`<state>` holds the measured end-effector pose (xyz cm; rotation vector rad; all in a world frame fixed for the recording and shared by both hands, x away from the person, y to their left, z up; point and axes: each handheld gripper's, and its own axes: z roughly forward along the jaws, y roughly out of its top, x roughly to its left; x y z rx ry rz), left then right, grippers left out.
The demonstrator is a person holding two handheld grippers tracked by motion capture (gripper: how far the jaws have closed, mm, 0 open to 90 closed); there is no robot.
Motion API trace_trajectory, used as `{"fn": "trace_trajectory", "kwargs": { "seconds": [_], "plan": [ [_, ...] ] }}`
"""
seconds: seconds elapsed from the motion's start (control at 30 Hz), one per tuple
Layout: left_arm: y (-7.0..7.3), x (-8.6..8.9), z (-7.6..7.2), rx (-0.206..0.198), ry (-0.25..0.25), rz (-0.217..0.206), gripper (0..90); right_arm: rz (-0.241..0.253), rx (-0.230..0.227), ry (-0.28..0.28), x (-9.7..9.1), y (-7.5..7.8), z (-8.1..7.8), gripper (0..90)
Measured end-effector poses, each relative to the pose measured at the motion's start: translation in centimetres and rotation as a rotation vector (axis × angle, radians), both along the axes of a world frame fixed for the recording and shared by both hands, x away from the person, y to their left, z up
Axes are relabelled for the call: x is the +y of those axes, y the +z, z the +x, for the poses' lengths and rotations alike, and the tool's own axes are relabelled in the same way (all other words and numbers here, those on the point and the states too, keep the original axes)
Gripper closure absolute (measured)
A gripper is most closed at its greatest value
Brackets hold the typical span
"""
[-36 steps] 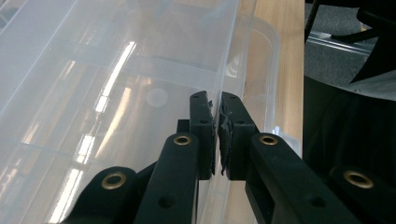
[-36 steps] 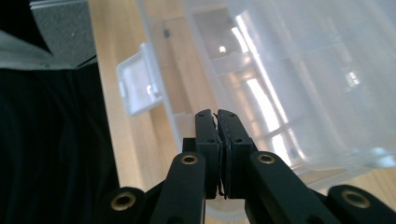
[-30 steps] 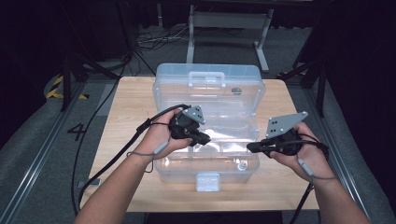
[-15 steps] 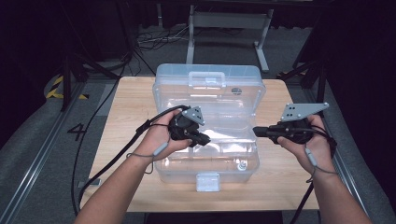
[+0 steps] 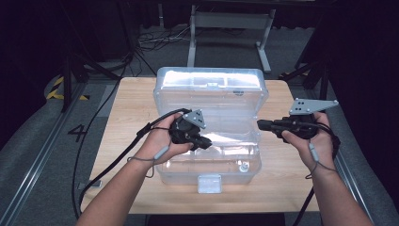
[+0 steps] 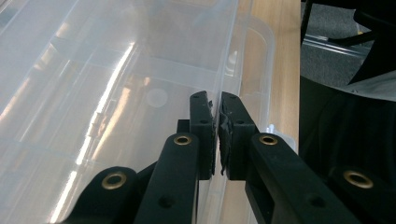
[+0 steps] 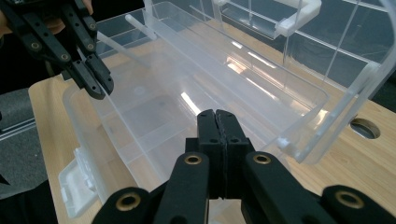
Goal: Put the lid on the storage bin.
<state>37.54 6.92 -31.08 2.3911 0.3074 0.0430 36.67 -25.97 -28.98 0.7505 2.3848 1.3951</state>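
Clear plastic storage box point(image 5: 209, 141) sits in the middle of the wooden tabletop point(image 5: 127, 113), its lid point(image 5: 209, 87) swung up and standing at the far side, a white latch point(image 5: 209, 182) hanging on the near wall. Nothing can be made out inside the tub apart from glare on its floor. Beyond the tabletop, a grey metal frame point(image 5: 228, 28) stands on the dark floor, and black cables point(image 5: 150, 40) lie loose there. At the left, a floor rail runs beside a "4" marking point(image 5: 76, 133) and yellow-black hazard tape point(image 5: 59, 89).

The left hand-held gripper point(image 5: 204, 142) reaches over the open tub; in the left gripper view its 2 jaws stand nearly together with the thin clear wall of the box running up to the narrow gap between them, though whether they actually pinch that wall is unclear. Its black cable point(image 5: 117, 157) trails off the near left edge of the tabletop.

The right hand-held gripper point(image 5: 261, 125) hovers just outside the box's right end, pointing at it, jaws pressed together on nothing, with the box's right wall and raised lid corner standing directly ahead of them.
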Motion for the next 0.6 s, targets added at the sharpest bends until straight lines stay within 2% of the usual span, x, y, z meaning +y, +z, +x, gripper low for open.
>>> {"fn": "trace_trajectory", "kwargs": {
  "seconds": [0.6],
  "plan": [
    [-0.7,0.2,-0.5,0.024,0.002,-0.026,84.8,0.112,0.019,-0.059,-0.9,-0.7,1.3,90.0]
  ]
}}
